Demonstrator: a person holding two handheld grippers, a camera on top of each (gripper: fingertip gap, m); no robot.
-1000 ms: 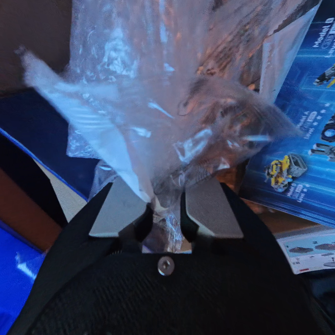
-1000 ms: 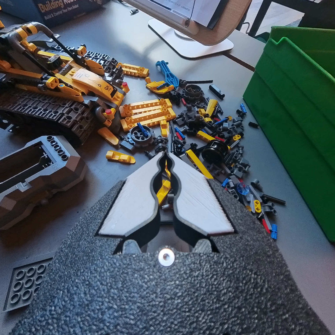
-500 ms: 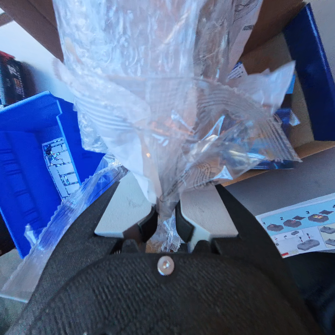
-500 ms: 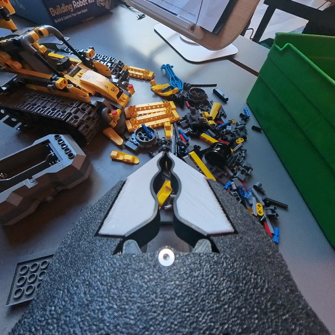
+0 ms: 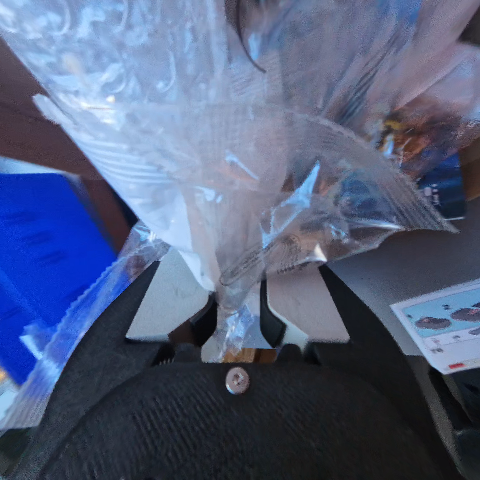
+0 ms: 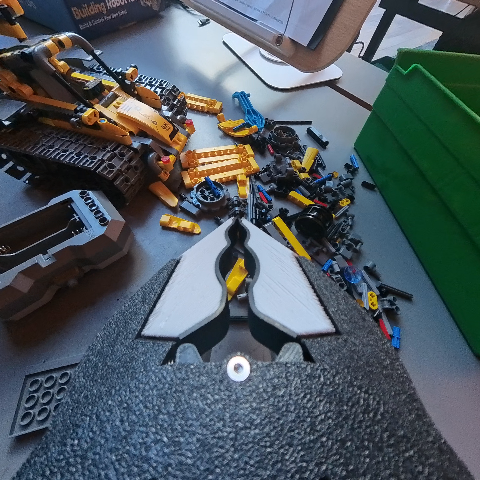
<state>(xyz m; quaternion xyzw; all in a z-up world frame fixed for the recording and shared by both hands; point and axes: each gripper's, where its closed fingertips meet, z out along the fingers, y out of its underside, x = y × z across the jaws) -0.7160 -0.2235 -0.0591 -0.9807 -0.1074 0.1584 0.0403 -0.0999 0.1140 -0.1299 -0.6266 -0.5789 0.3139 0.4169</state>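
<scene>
Grey table (image 6: 161,52) | left gripper (image 5: 237,293) pinching clear plastic bags (image 5: 207,155) (blurred) | right gripper (image 6: 237,226) fingers pressed together, empty, over loose bricks (image 6: 298,181)

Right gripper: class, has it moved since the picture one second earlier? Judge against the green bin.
Yes. The right gripper, shut with nothing held, has drifted slightly back and left: the green bin and the loose brick pile sit a little further right in its view.

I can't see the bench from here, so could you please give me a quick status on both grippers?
Left gripper shut on clear plastic bags, blue bin beside. Right gripper shut, empty, above loose brick pile. Green bin at right.
</scene>
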